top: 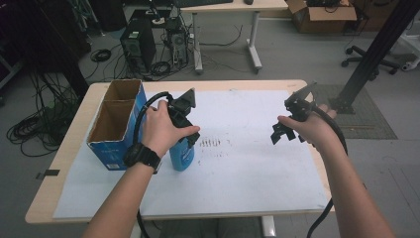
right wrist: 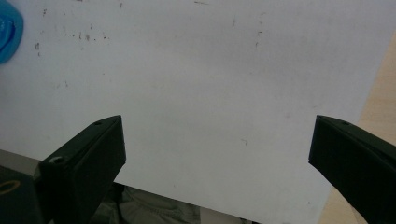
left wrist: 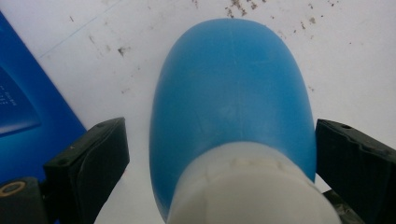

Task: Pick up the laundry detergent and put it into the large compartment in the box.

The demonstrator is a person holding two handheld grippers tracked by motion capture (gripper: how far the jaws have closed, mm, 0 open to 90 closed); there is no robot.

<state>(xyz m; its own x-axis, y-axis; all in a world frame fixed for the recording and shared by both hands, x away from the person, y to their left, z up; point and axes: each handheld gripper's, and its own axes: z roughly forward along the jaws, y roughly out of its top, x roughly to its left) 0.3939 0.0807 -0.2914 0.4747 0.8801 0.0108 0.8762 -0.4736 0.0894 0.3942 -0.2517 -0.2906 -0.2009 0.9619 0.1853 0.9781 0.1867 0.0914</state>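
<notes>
My left gripper sits with its 2 black jaws spread wide on either side of a blue bottle; I see a gap between each jaw and the bottle's sides, so it has hold of nothing. The bottle is smooth, rounded blue plastic with a white collar at the near end, and it stands upright on the white sheet just beside the blue cardboard box, whose 2 open compartments look brown inside. From the high view my left hand comes down over the bottle's top, wrist bent, a black watch on it. My right gripper is wide open too, jaws far apart with nothing between them, looking down on the speckled sheet near the worktop edge. In the high view the right hand holds it raised above the sheet's right side, well apart from the bottle, forearm angling in from the lower right.
</notes>
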